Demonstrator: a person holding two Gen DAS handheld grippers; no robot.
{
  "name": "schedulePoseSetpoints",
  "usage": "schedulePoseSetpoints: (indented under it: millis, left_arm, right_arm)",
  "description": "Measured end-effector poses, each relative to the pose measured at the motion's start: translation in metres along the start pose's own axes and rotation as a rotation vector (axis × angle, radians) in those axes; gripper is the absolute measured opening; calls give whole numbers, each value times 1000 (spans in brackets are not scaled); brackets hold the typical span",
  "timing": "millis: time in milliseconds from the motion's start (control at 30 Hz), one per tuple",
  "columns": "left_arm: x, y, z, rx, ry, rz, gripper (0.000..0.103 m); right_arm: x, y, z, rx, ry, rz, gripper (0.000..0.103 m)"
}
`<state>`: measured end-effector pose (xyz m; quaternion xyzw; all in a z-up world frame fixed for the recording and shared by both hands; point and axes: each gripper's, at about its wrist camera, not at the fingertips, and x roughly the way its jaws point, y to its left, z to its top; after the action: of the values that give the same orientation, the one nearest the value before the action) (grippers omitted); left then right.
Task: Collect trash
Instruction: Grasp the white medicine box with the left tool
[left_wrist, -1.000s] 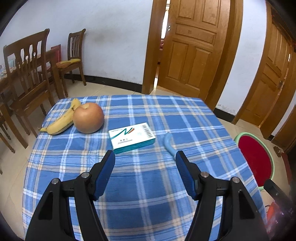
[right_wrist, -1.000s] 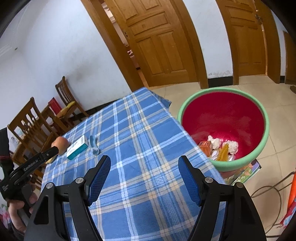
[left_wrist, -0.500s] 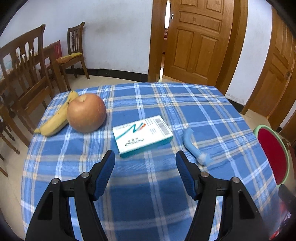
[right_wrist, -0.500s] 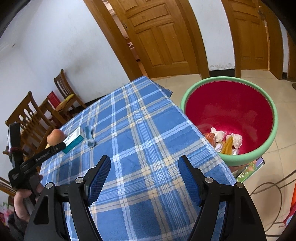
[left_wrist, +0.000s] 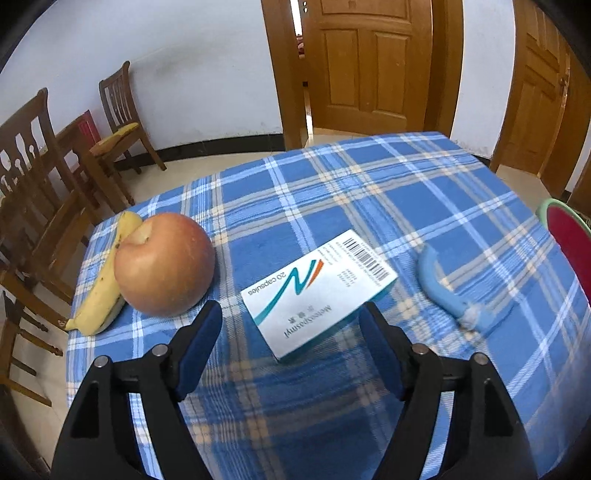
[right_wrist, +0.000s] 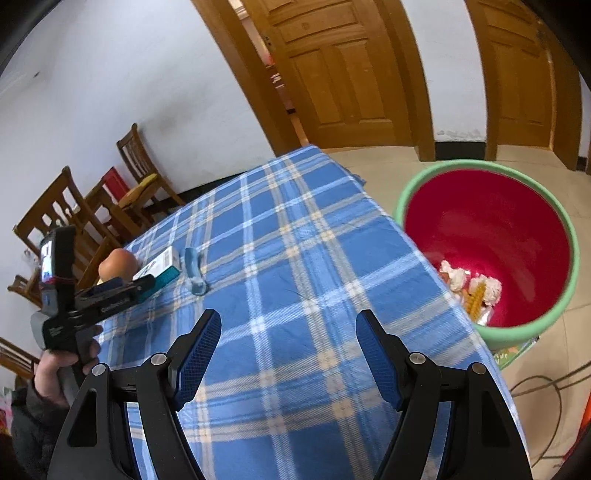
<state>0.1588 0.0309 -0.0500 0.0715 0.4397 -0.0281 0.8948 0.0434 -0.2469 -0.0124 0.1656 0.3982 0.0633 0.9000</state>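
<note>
While its jaws are opening, the left gripper (left_wrist: 290, 325) hangs tilted down over a table draped in a blue plaid cloth (left_wrist: 332, 206), its blue pads wide apart and pressing on nothing. Far left in the left wrist view, a banana (left_wrist: 103, 291) lies along the cloth's edge, touching an apple (left_wrist: 164, 264) that sits just beside it. Next comes a white and teal capsule box (left_wrist: 319, 291), lying flat at an angle with its barcode end away from the camera; its near corner sits between the two pads, though neither pad touches it. To the right of the box, apart from it, a curved pale blue object (left_wrist: 441, 286) rests on the cloth, its frayed end nearest the camera. At the right edge, a sliver of the red bin with a green rim (left_wrist: 554, 206) stands beyond the table.

From the right wrist view, a person's hand (right_wrist: 61, 363) in a dark sleeve holds the left gripper (right_wrist: 138, 286) low over the box (right_wrist: 162, 264), with the apple (right_wrist: 118, 263) behind it and the blue object (right_wrist: 194, 271) just to the right. The right gripper (right_wrist: 288, 354) hovers over bare plaid cloth (right_wrist: 295, 258) near the table's near edge, jaws spread wide and empty. Right of the table, on the tiled floor, the bin (right_wrist: 532, 332) stands with crumpled white paper and yellow scraps (right_wrist: 472, 288) at its bottom.
</note>
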Motion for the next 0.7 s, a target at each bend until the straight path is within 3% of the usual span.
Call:
schedulePoseSetpoints:
  millis: [167,367,500,700]
  left_arm:
    - [16,9,1,-17,18,-12,76]
    - [28,23,4,-79,10,-79,77]
    - [25,26,4,-87,-11,-94,61]
    - [13,31,-2,-126,-22,-110,60]
  right_arm:
    - [12,19,7,-37,14,8,76]
    - [30,38,15,-72,35,9,76]
    - [46,52,18,-96,55,11,77]
    - [69,72,20,-151,86,18,76]
